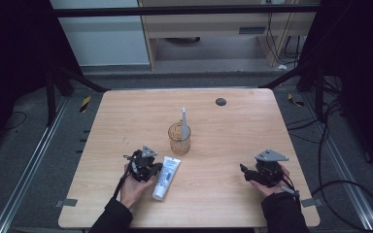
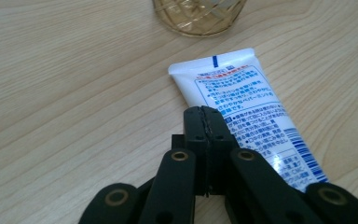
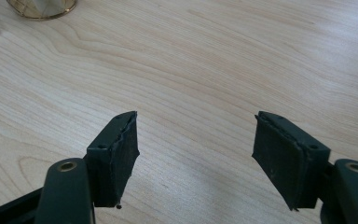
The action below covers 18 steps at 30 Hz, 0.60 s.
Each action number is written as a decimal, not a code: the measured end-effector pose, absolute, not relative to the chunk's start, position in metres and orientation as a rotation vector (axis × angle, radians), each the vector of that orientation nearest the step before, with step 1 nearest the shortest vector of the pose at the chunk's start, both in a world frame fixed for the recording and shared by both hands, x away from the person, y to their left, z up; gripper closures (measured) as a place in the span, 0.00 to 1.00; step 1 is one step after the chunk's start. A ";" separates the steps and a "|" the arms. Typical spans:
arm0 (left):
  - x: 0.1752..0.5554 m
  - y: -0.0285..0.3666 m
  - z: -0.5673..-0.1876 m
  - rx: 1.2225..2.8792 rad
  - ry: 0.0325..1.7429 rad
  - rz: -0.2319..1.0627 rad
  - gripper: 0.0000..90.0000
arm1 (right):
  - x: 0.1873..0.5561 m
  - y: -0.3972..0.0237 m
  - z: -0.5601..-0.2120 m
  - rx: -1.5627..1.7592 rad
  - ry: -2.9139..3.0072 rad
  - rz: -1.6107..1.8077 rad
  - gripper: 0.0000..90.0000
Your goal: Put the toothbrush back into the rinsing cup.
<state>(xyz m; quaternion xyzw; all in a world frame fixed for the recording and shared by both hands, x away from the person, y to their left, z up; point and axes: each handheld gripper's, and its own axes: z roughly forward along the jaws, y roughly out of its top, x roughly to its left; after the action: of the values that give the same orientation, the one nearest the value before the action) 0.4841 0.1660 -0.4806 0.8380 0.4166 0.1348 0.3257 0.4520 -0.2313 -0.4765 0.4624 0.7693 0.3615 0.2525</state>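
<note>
High view: we see the wooden table (image 1: 233,145) with an amber glass cup (image 1: 179,139) near its middle, a grey toothbrush-like stick (image 1: 184,122) standing in it.
Tube: a white toothpaste tube (image 1: 165,177) lies flat just near of the cup, crimped end toward the cup, cap end toward us.
Left gripper (image 1: 143,167): it sits at the tube's left side; in the left gripper view its jaws are pressed together with nothing between them, tips over the tube's (image 2: 247,107) left edge. Contact we cannot tell.
Right gripper (image 1: 257,174): well apart at the near right; in its own view the pads (image 3: 116,156) stand spread over bare wood, holding nothing.
Step, as we judge it: taking hold of the tube.
Doing it well: we first spread the left jaws wider than the tube, then straddle its body across the width, near the middle.
Pressure: we squeeze lightly; a soft tube buckles.
Risk: shut jaws only shove the tube toward the cup.
</note>
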 end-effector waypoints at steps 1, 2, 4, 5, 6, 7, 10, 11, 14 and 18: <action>0.484 0.165 -0.480 2.203 1.082 0.352 1.00 | 0.452 -0.231 -0.476 1.262 2.090 0.985 0.34; 0.484 0.163 -0.480 2.206 1.073 0.353 1.00 | 0.452 -0.231 -0.476 1.262 2.090 0.985 0.34; 0.482 0.160 -0.479 2.214 1.059 0.346 1.00 | 0.452 -0.232 -0.477 1.258 2.088 0.985 0.34; 0.482 0.159 -0.479 2.218 1.051 0.346 1.00 | 0.452 -0.231 -0.476 1.262 2.090 0.987 0.34; 0.481 0.158 -0.478 2.217 1.044 0.343 1.00 | 0.452 -0.231 -0.476 1.263 2.090 0.986 0.34; 0.481 0.157 -0.478 2.220 1.034 0.340 1.00 | 0.452 -0.231 -0.476 1.263 2.091 0.985 0.34; 0.479 0.156 -0.477 2.225 1.022 0.345 1.00 | 0.452 -0.231 -0.476 1.255 2.092 0.983 0.34; 0.479 0.156 -0.477 2.228 1.017 0.348 1.00 | 0.452 -0.231 -0.476 1.260 2.090 0.986 0.34; 0.477 0.158 -0.475 2.227 1.009 0.342 1.00 | 0.452 -0.232 -0.476 1.253 2.089 0.985 0.34; 0.472 0.163 -0.467 2.209 0.991 0.348 0.97 | 0.452 -0.233 -0.475 1.255 2.086 0.986 0.34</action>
<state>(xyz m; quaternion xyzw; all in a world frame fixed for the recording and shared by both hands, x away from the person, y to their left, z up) 0.4722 0.1633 -0.4669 0.8490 0.3809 0.1336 0.3409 0.4515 -0.2331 -0.4755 0.4620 0.7680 0.3630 0.2547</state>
